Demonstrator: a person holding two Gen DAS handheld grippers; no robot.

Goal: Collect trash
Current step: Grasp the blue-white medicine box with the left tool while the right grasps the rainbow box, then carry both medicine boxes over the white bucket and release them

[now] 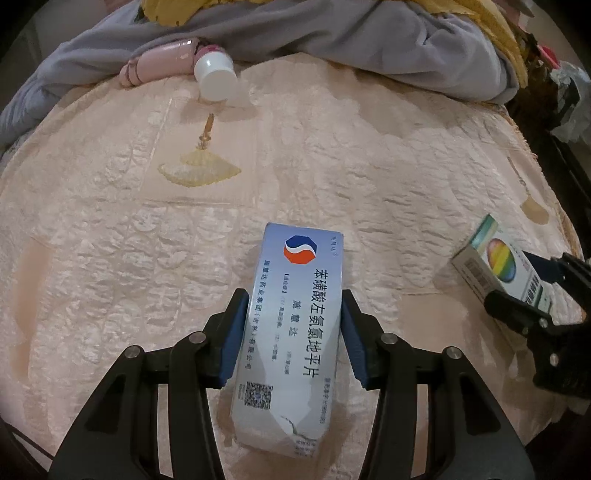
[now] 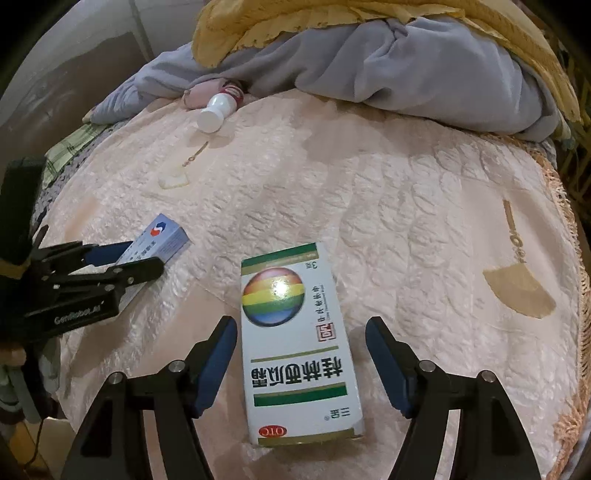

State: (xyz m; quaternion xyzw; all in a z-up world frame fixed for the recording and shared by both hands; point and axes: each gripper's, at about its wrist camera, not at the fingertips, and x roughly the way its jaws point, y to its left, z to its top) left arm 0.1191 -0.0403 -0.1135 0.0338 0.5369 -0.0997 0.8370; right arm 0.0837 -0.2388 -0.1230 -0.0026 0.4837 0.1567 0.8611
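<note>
L gripper [image 1: 291, 332] pinches blue pill box [image 1: 295, 314] mid-bed; R gripper [image 2: 301, 365] spread around rainbow box [image 2: 295, 332] nr bed's [image 2: 406, 192] right edge, pads not touching. Risk: glossy card slips or crushes if squeezed off-centre.

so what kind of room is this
Probably a bedroom. The boxes lie on a bed under a quilted peach bedspread, a grey blanket and a yellow one are bunched at the far end, and medicine boxes and a white bottle suggest home use.
</note>
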